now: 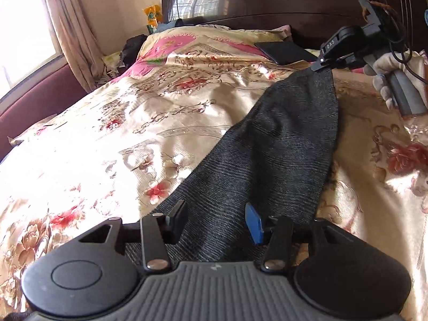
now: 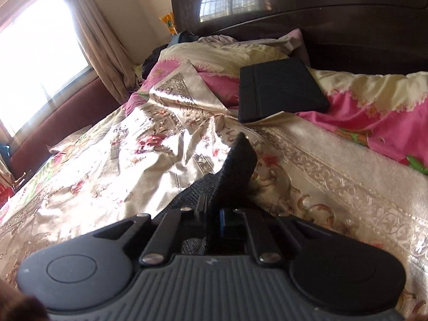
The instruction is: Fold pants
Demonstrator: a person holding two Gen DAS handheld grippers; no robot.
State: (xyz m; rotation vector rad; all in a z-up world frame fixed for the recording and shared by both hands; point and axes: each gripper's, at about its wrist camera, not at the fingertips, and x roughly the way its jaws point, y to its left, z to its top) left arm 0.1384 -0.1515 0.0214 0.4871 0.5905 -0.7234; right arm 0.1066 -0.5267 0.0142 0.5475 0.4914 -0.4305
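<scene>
Dark grey knit pants (image 1: 281,144) run out from under the left tongs (image 1: 215,220), a long band laid across the bed (image 1: 112,123) up to the right tongs (image 1: 322,64). Floral satin bedspread lies on both sides of each pair. Ahead of the right tongs, well apart, a black tablet case (image 2: 278,93) rests on the pillows. Smaller things: the left tongs stand apart, the fabric lying between the pads with neither pressing on it; the right tongs are clamped together on the far end of the pants, a peak of cloth standing up just ahead of them. A gloved hand (image 1: 388,80) holds their handle. To fold well, I judge the left tongs should close on their edge first, then both ends be kept taut and level so the layers meet squarely.
</scene>
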